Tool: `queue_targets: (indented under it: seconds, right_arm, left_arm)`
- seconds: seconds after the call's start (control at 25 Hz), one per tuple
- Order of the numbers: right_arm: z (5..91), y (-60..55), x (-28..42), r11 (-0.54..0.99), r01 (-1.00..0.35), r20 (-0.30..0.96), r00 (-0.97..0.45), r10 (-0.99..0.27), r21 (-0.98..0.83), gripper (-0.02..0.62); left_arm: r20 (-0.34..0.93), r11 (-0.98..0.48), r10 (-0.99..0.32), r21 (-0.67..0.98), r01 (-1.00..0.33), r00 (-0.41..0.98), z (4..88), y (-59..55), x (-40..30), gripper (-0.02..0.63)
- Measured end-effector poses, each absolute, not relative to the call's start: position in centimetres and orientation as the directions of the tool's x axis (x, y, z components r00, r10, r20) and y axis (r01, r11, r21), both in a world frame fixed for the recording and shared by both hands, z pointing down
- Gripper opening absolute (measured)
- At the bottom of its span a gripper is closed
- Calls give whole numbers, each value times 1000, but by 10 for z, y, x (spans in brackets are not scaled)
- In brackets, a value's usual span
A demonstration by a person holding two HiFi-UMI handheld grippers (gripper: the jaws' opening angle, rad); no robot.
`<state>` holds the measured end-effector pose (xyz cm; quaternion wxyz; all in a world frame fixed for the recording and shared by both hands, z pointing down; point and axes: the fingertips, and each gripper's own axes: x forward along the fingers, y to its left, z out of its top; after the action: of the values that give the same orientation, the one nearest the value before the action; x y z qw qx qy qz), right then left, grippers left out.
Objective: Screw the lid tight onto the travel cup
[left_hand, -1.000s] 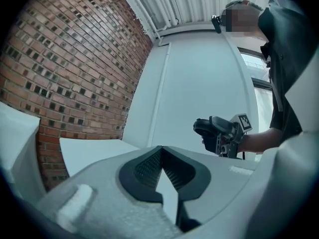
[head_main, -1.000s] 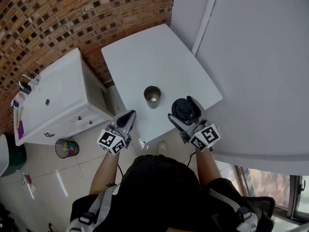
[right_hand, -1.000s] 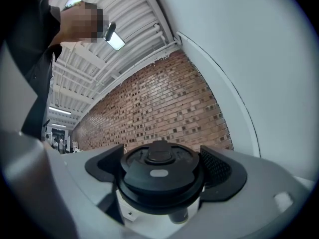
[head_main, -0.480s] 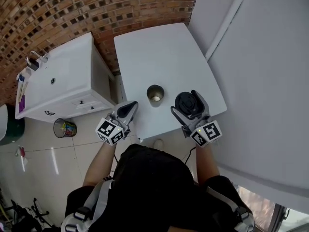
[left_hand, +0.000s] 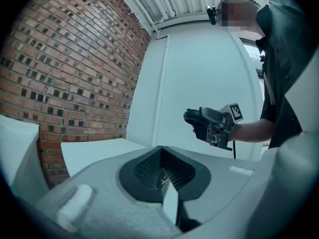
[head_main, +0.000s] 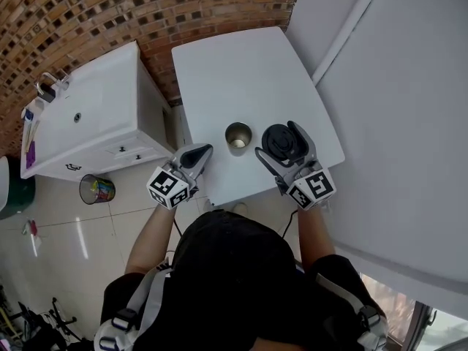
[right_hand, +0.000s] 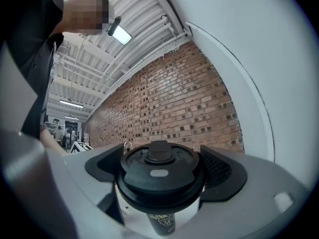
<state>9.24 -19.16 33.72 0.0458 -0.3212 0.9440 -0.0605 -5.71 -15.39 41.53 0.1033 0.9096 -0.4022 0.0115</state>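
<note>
At the back and left of the head view: brick wall (head_main: 110,13), small mixed red and dark bricks.
- White wall panel (head_main: 395,123), right side, plain.
- Tiled floor (head_main: 66,247), pale and glossy, lower left.
- White table (head_main: 241,64), rectangular, one short end against the brick wall.
- White cabinet (head_main: 102,123), left of the table, with a tap (head_main: 47,90) at its far corner and drawer handles on its front.
- Person, seen from above in dark clothing, standing at the table's near end with one gripper in each hand.
- Right gripper (head_main: 276,139), over the table's near right part, jaws spread wide and clamped on the rim of the lid.
- Left gripper (head_main: 203,151), at the table's near left edge, jaws pressed together with nothing between them.
- Bin (head_main: 97,190), on the floor in front of the cabinet, coloured scraps inside.
- Lid (head_main: 281,145), black and round, top face up, raised sip tab at its centre; just right of the cup, not touching it.
- Cup (head_main: 238,135), upright on the table near its near edge, mouth uncovered, between the two grippers.
</note>
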Motion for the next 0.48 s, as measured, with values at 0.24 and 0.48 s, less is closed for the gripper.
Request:
queue_targets:
  seconds: [0.24,0.48]
  right_arm:
    - [339,-199,84,793,-583,-28,-803,-596,-175,474]
    - [345,-202,72,790,-581,-20,-803,-596,-193,474]
  left_arm:
    - [113,-641,-738,190,-744,665,430,-163,-58,2]
    - [132,-650,-723,203,-732,678,449,-169,-57,2]
